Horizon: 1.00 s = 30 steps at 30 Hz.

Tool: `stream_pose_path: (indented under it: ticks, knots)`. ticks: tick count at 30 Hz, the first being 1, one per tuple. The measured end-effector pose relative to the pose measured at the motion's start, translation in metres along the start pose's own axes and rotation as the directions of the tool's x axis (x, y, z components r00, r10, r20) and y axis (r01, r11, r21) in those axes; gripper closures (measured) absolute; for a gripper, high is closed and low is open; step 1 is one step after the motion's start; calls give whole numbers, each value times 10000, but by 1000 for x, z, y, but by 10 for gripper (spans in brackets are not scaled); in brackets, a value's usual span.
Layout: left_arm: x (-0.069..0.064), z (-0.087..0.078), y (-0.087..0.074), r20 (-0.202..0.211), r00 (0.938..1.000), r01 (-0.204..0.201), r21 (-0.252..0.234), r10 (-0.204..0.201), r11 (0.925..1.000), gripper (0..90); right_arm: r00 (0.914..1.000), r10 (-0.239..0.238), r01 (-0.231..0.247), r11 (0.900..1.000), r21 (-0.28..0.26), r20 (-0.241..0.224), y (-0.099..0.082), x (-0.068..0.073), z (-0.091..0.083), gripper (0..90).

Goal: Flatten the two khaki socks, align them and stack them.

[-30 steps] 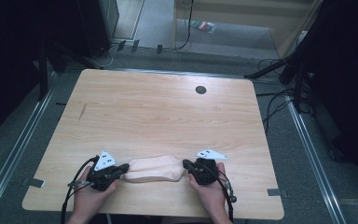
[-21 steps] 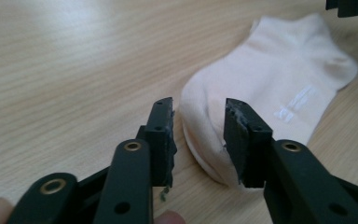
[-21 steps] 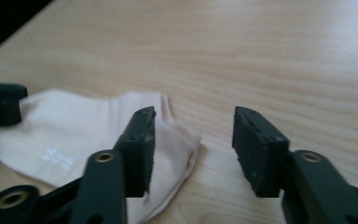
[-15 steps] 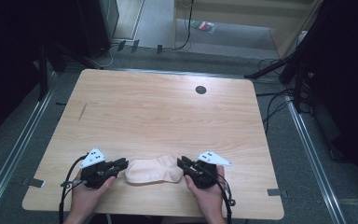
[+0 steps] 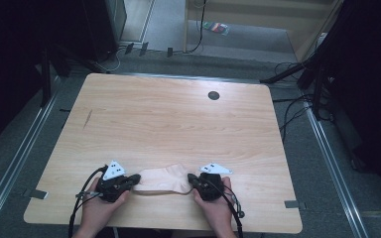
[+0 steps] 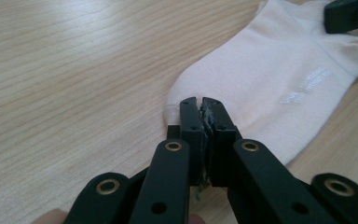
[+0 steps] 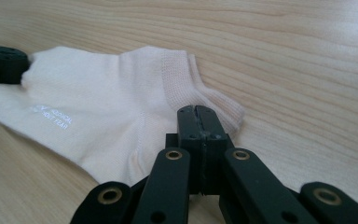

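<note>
A pale pink ankle sock (image 5: 161,179) lies flat near the table's front edge, stretched between my two grippers. My left gripper (image 5: 135,179) is shut on its toe end. In the left gripper view the jaws (image 6: 200,101) press together over the sock's toe (image 6: 261,84). My right gripper (image 5: 192,178) is shut on the cuff and heel end, its jaws having just closed. In the right gripper view the shut tips (image 7: 198,110) sit on the ribbed cuff (image 7: 177,74). The left gripper (image 7: 2,63) pinches the far end there.
The sock rests on a light wooden table (image 5: 178,124) with a dark round cable hole (image 5: 213,95) at the back right. Cables (image 5: 79,203) trail from the grippers over the front edge. Dark equipment and floor cables ring the table.
My right hand has edged a little to the left and toward the front edge. The left hand and the sock have hardly moved.
</note>
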<state>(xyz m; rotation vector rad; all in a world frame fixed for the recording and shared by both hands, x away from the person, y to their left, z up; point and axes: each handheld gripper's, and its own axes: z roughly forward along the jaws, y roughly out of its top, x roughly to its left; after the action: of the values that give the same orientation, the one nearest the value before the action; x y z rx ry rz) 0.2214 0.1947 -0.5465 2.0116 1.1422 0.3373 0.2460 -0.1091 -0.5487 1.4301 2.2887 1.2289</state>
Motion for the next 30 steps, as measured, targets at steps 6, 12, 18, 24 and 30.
stream_pose_path:
  ticks: [6, 12, 18, 24, 30]
  knots:
    - [0, 9, 6, -167, 9996, -210, -161, 207, 9997, 874, 9998, 193, -194, 9998, 19, 105, -8, 2, -8, 900]
    - [-5, -4, 5, 327, 9984, -423, -877, 454, 9953, 746, 9952, 887, -914, 9935, -681, -415, -6, -4, -21, 900]
    - [-9, -8, -3, 858, 9920, -876, -661, 931, 9940, 787, 9980, 610, -620, 9966, -538, -190, -4, -6, -15, 900]
    - [-11, 3, -6, 1009, 9905, -932, -102, 938, 9956, 816, 9994, 335, -334, 9989, -335, 13, -2, -9, -6, 900]
    - [-10, 5, -4, 1074, 9919, -657, -244, 680, 9975, 753, 9993, 377, -378, 9979, -533, -26, 2, -13, -2, 872]
